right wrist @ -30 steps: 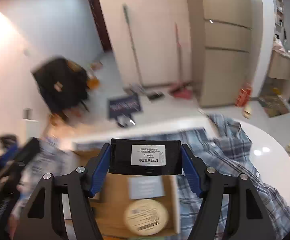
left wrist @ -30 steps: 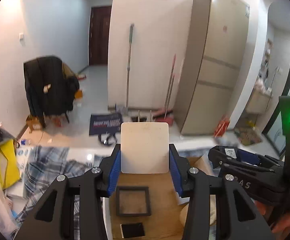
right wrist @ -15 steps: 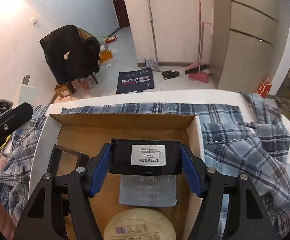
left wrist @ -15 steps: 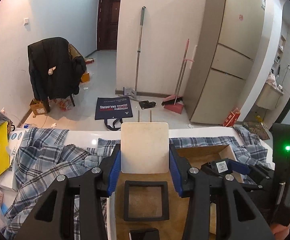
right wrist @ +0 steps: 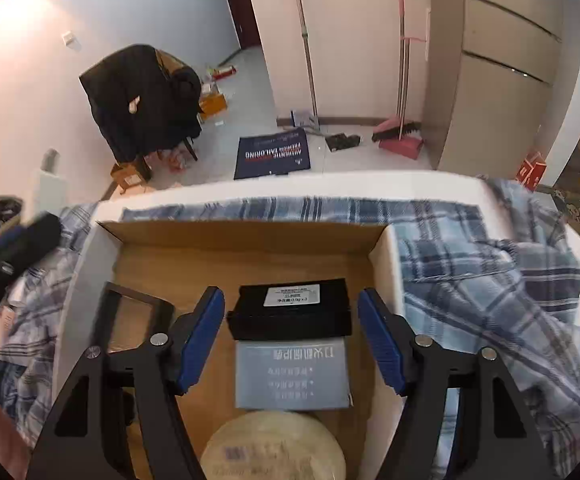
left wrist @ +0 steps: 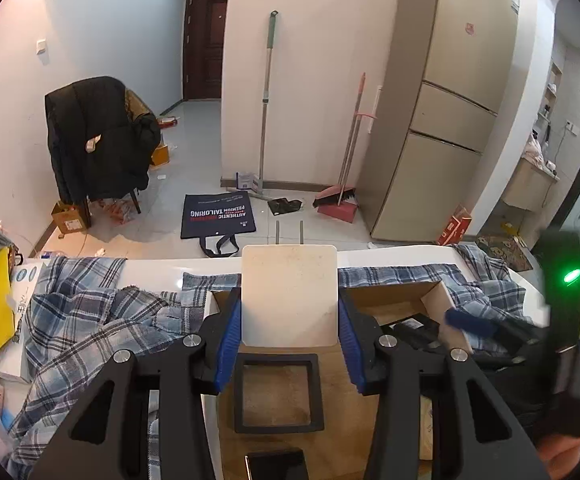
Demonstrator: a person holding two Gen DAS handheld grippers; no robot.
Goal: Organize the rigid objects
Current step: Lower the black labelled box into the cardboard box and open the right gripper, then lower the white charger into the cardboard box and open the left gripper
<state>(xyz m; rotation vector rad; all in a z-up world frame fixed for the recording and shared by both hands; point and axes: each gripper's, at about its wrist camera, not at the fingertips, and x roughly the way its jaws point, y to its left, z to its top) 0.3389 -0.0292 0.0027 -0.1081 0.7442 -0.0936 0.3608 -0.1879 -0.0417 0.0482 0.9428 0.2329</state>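
Left gripper (left wrist: pixel 289 334) jaws clamp a white square plate (left wrist: pixel 289 295); right gripper (right wrist: pixel 291 336) jaws stand apart, black box (right wrist: pixel 290 309) at 12 o'clock inside the cardboard box (right wrist: pixel 245 232).

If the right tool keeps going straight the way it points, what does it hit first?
Probably the black box lying in the cardboard box, right between the open right tool fingers; depth is hard to judge.

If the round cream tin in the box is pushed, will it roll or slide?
The round tin lies flat on its face in the cardboard box, so it would probably slide, not roll. Its smooth lid looks slippery for fingers.
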